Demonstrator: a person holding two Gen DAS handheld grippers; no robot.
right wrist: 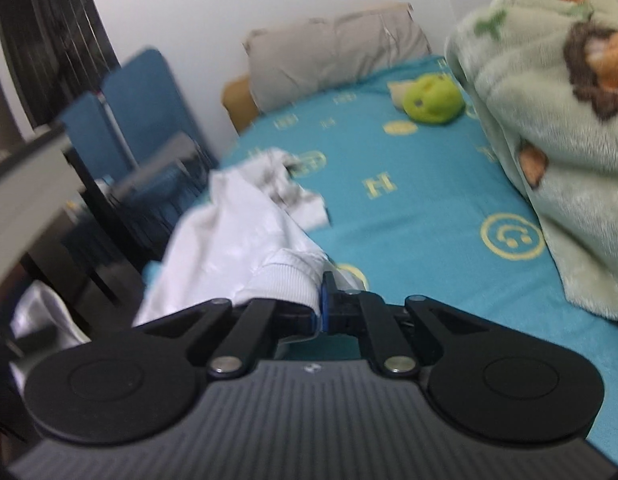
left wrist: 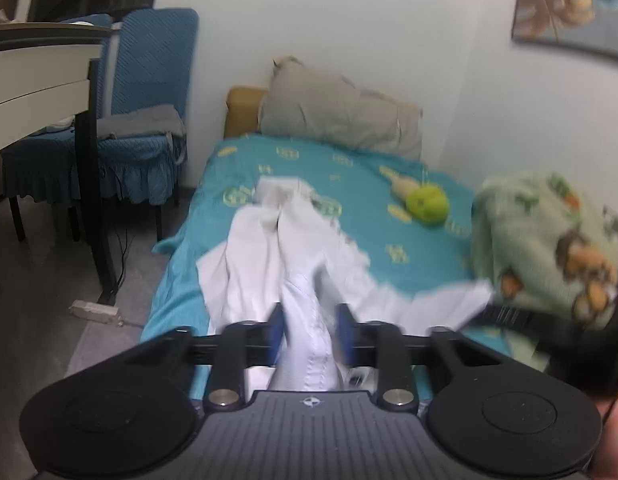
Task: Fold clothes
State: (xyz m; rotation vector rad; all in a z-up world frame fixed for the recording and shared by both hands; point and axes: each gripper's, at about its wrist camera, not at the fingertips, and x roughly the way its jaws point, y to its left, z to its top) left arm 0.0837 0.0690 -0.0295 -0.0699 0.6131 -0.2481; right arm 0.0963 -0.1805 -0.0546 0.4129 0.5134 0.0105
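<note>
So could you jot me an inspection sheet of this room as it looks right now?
Surface: bed with teal patterned sheet.
Job's things: white garment, rumpled, stretched between both tools.
Clutter: green plush toy; green fleece blanket heaped on the bed's right; grey pillow at the head.
Grippers: left tool shut on a bunched fold; right tool shut on a ribbed edge.
Cables: dark cord and power strip on the floor.
Surroundings: blue-covered chair, white desk, wall picture.
</note>
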